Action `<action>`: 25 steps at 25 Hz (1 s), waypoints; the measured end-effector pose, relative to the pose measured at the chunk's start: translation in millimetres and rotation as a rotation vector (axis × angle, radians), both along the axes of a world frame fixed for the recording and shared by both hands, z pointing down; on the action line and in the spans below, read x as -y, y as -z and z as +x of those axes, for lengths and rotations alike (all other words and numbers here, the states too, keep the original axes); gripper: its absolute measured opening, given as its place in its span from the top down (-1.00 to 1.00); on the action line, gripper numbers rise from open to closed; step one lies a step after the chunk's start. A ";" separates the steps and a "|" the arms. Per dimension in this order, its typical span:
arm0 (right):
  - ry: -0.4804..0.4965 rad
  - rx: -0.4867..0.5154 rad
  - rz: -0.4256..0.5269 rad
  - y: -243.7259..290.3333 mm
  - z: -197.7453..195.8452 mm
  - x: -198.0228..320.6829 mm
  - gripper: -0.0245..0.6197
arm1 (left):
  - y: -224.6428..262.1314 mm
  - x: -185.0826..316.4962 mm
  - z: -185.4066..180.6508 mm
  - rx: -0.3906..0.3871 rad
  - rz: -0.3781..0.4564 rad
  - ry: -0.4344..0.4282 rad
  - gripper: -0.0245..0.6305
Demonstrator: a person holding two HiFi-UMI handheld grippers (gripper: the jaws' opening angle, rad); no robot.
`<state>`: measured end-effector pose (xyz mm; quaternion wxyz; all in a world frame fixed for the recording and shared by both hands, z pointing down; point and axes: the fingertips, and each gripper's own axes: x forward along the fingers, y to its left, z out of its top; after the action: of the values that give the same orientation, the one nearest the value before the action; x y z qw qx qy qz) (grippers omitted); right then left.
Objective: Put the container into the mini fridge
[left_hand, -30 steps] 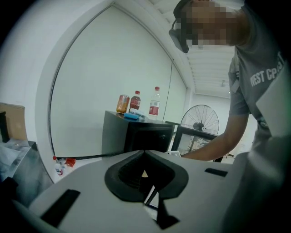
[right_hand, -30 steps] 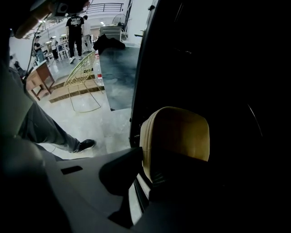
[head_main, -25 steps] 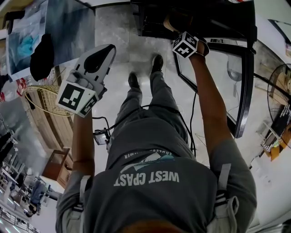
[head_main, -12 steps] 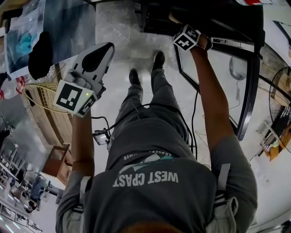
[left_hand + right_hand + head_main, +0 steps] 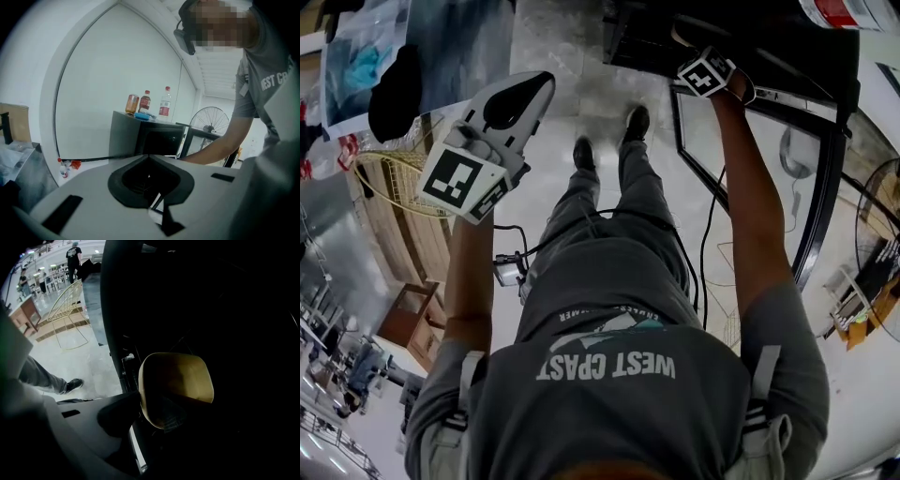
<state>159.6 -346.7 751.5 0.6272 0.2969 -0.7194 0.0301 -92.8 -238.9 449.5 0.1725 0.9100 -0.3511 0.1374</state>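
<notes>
The right gripper (image 5: 152,416) is clamped on the tan, rounded-square container (image 5: 178,380), which sits inside the dark cavity of the black mini fridge (image 5: 637,42). The left gripper (image 5: 149,158) is closed on nothing, well clear. If the right gripper lets go before a shelf supports the container, it would likely drop or tip.

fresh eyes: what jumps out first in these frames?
The right claw is deep inside the dark fridge, gripping a tan container, with the glass door swung open on the person's right. Next is the left claw: big, white, shut and empty, held up idle at the left above the floor.
</notes>
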 end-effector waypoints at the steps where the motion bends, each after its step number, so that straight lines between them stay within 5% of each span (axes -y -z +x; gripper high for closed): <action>1: -0.010 -0.002 -0.002 2.5 3.2 1.1 0.45 | 1.6 0.4 0.2 0.002 0.002 -0.001 0.88; 14: -0.055 0.123 0.073 83.4 -8.0 -17.2 0.48 | 45.1 -6.9 -38.5 0.028 0.079 0.040 0.88; 19: -0.106 0.278 0.120 146.8 -32.5 -46.2 0.65 | 68.4 -16.5 -50.8 0.031 0.118 0.040 0.88; 25: -0.044 0.498 0.199 250.3 -87.1 -98.9 0.81 | 102.2 -23.8 -53.0 0.012 0.181 0.025 0.88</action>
<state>72.5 -247.9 501.2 0.3978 0.3560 -0.8444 0.0452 -145.8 -215.0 347.2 0.0890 0.9166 -0.3744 0.1086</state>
